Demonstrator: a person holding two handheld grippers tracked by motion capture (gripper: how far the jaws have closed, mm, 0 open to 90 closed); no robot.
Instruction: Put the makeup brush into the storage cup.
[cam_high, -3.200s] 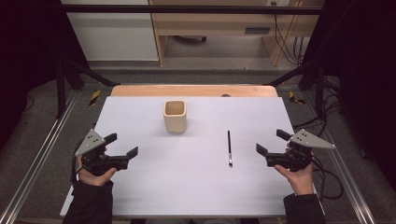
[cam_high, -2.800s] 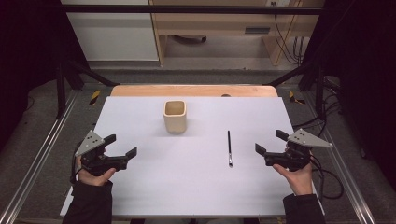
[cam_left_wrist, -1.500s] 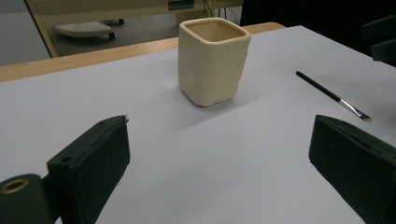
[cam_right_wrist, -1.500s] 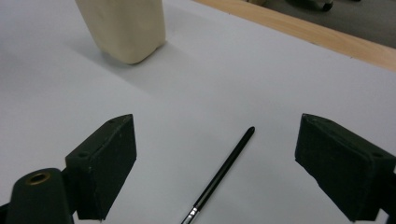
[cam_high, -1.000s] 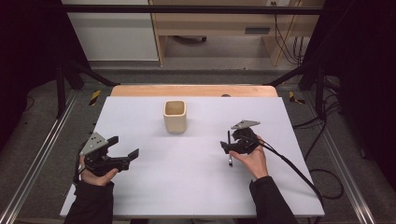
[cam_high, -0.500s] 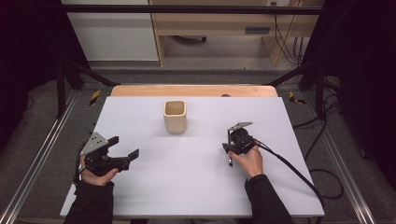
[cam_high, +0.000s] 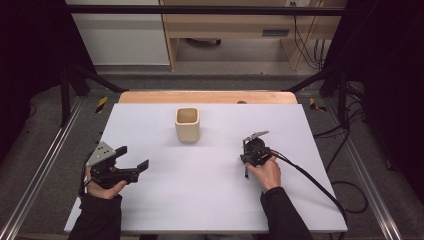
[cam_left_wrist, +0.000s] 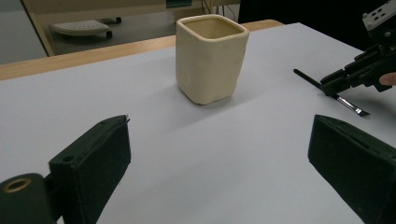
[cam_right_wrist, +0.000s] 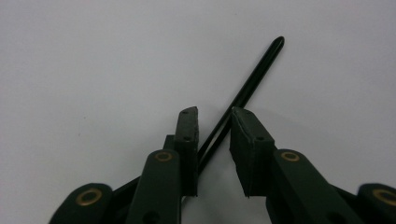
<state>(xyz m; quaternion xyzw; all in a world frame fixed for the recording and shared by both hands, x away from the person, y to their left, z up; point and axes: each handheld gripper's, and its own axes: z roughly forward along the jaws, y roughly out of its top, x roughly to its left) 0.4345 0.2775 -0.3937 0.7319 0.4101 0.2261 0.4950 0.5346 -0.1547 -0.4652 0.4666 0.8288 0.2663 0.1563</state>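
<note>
Right gripper straddling the black tool

Right gripper (cam_high: 247, 156) is lowered onto the white table (cam_high: 210, 200) right of the cream cup (cam_high: 187, 124), jaws narrowly parted around the thin black tool (cam_right_wrist: 247, 88), not yet pinching it. Left gripper (cam_high: 134, 159) rests near the left edge, jaws spread wide, holding nothing.

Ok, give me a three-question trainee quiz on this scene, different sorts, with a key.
1. True or false: the cup lies on its side.
2. The right gripper is: A) straddling the pen, B) inside the cup, C) raised well above the table.
3. Fill in: the left gripper is wide ____.

Key: 1 false, it stands upright. 2 A, the pen lies on the table between its nearly closed jaws. 3 open.
</note>
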